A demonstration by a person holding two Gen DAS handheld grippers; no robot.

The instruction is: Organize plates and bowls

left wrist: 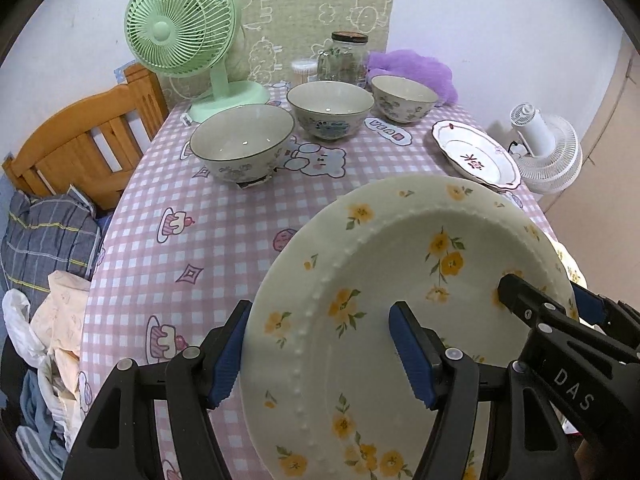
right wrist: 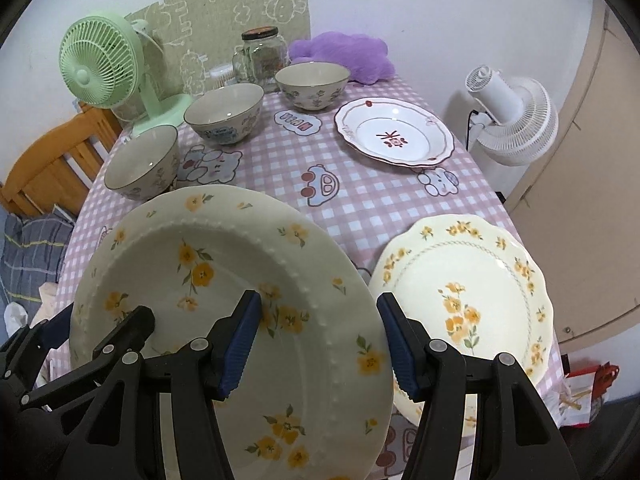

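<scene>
A large cream plate with yellow flowers (left wrist: 400,280) (right wrist: 224,280) hangs tilted above the pink checked table (left wrist: 224,240), carried between both grippers. My left gripper (left wrist: 320,356) is shut on its left rim, one blue pad under the edge and one on the face. My right gripper (right wrist: 318,346) is shut on its right rim. A scalloped yellow-flower plate (right wrist: 460,288) lies on the table at the near right. A white plate with a red rim (right wrist: 394,136) lies farther back. Three bowls (left wrist: 242,140) (left wrist: 330,108) (left wrist: 404,96) stand in a row behind.
At the back of the table stand a green fan (left wrist: 180,32), a glass jar (left wrist: 346,60) and a purple cushion (left wrist: 416,68). A white fan (right wrist: 516,120) stands off the right edge. A wooden frame (left wrist: 80,140) and piled clothes (left wrist: 48,280) lie left.
</scene>
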